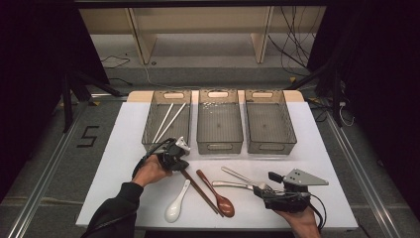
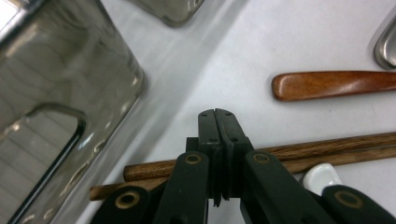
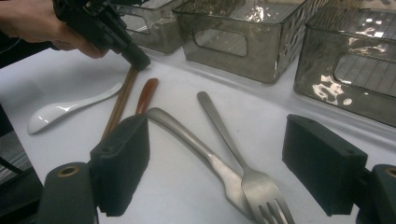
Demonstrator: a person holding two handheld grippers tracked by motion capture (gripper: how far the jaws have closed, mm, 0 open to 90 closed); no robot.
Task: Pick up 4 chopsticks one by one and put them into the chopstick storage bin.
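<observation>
Pinching the wooden chopsticks [image 1: 200, 190] on the counter [image 1: 129, 134], the left gripper [image 1: 174, 157] has its jaws closed tight; lifting both sticks level suits the bin [image 1: 148, 130]. Right gripper [image 1: 277, 191] jaws gape wide.

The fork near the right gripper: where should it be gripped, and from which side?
Grip the fork mid-handle from above, jaws straddling its narrow width. It lies flat, and the handle is crossed by a metal spoon near the tines, so farther up is clearer.

chopsticks [image 1: 200, 190] dark brown | ceramic spoon [image 1: 176, 206] white | wooden spoon [image 1: 218, 197] reddish-brown
</observation>
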